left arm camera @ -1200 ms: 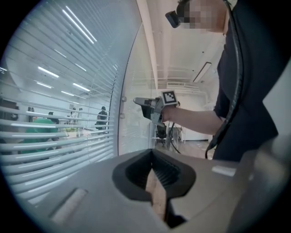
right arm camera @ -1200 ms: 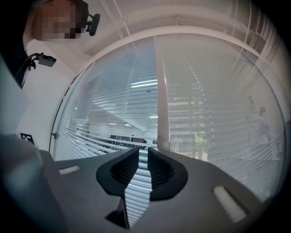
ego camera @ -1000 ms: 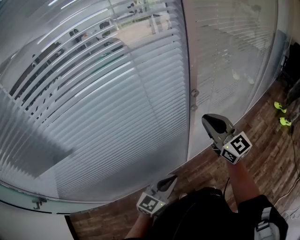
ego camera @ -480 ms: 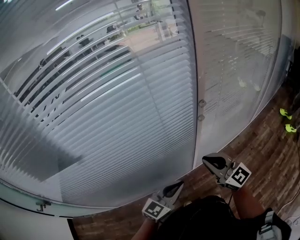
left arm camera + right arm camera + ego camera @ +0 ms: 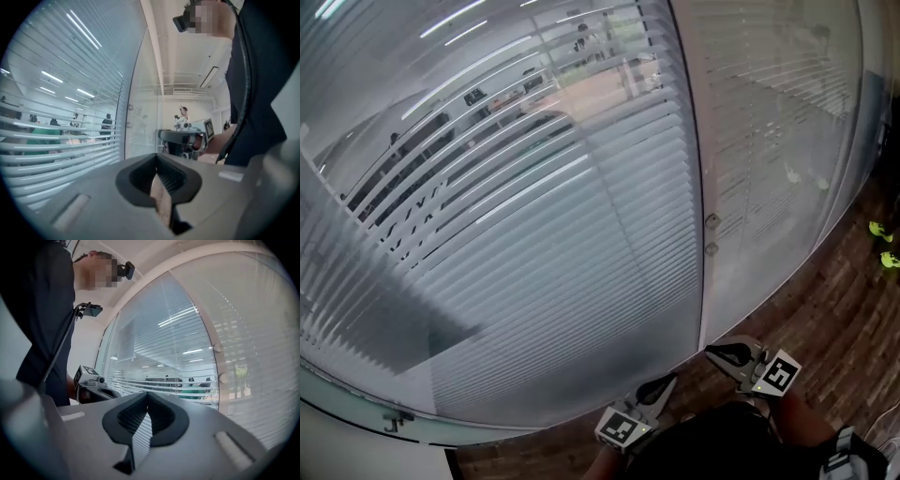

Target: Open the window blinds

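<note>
White slatted window blinds [image 5: 534, 244] hang behind a glass wall, with the upper slats tilted so the room beyond shows through. The blinds [image 5: 61, 140] fill the left of the left gripper view, and the blinds [image 5: 159, 362] fill the middle of the right gripper view. My left gripper [image 5: 661, 386] is low at the bottom of the head view, shut on nothing, a short way from the glass. My right gripper [image 5: 722, 354] is beside it to the right, also shut and empty, pointing toward the pale vertical frame [image 5: 698, 187]. Neither touches the blinds.
Two round knobs [image 5: 712, 221] sit on the frame between the panes. Brown wooden floor [image 5: 825, 300] runs along the glass. Small yellow-green objects [image 5: 886, 234] lie at the far right. People and ceiling lights show beyond the slats.
My right gripper has sunk from beside the knobs to low near my body, next to the left gripper. The left gripper has stayed put.
</note>
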Motion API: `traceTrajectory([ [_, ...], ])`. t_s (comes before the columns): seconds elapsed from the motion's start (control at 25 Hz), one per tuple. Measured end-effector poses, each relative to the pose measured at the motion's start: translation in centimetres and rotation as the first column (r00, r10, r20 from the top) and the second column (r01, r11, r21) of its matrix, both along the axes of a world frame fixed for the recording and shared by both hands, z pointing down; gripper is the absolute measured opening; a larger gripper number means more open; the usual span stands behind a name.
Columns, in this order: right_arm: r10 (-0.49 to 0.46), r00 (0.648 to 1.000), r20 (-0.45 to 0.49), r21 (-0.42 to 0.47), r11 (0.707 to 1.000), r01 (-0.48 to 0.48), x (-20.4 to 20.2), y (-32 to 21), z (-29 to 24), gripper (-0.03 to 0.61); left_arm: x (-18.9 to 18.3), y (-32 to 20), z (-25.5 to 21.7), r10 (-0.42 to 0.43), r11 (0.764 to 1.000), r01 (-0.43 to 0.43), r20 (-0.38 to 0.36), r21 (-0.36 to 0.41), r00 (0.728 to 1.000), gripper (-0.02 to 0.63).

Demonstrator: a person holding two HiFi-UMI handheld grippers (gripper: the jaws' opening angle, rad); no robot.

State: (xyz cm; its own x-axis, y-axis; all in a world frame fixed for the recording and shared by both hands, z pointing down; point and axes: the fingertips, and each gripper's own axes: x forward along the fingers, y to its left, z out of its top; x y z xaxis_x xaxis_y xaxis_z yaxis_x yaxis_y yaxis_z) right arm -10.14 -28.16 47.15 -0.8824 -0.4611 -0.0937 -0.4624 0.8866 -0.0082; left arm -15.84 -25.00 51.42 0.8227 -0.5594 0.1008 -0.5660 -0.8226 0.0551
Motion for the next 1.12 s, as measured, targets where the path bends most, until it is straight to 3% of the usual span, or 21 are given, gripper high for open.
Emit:
traceTrajectory([
  [0.6, -0.042, 0.998, -0.039, 0.015, 0.999, 0.043, -1.5, 0.3, 2.8, 0.006, 0.4, 0.4, 1.7, -0.009, 1.0, 0.009, -0.009, -0.013, 1.0, 0.005],
  [1.12, -0.059, 0.997, -0.052, 0.012, 0.998, 0.059, -2.0, -0.1, 1.6, 0.006, -0.8, -0.3, 0.2, -0.052, 0.999, 0.052, -0.011, 0.001, 0.999, 0.005],
])
